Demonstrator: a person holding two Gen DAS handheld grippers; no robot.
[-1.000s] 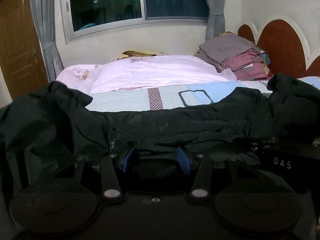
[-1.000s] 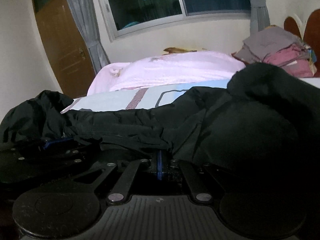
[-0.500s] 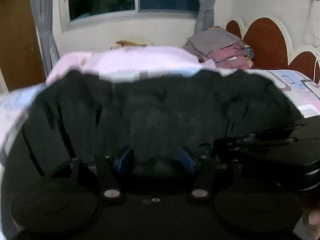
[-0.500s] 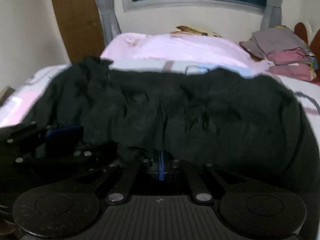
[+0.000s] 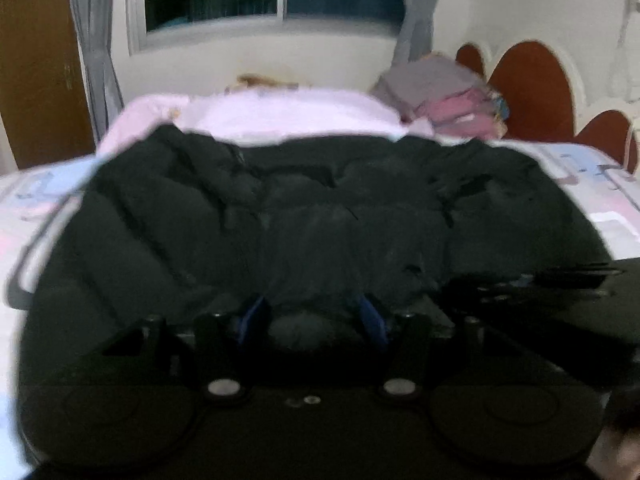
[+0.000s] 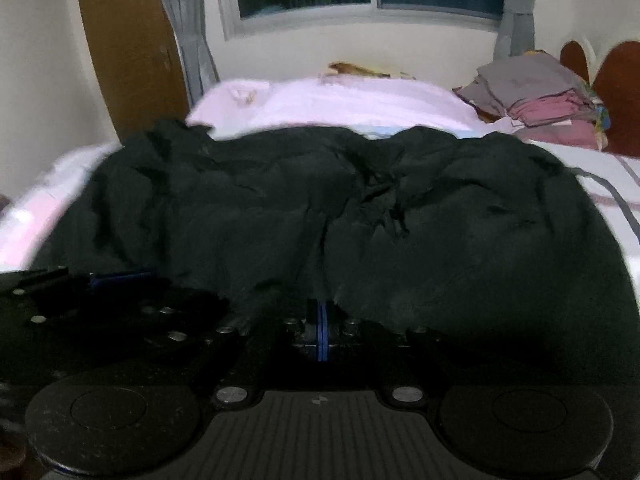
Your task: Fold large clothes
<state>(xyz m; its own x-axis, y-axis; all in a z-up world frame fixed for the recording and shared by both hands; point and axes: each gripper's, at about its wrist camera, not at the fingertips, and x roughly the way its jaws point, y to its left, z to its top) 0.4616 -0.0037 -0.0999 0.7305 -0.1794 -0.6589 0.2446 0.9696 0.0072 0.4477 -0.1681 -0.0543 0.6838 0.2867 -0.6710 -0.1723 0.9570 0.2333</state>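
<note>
Now the black garment [image 6: 360,208] covers more of the bed [image 6: 608,168] than before.

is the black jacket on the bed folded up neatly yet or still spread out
Still spread out. The black jacket lies wide and rumpled across the bed, creased, with no tidy fold; its near edge is bunched at both tongs.

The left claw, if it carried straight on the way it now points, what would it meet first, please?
Most likely the black garment itself: a bunch of it already sits between the left claw pads, and the rest spreads ahead across the bed. The picture is blurred, so depth is uncertain.
</note>
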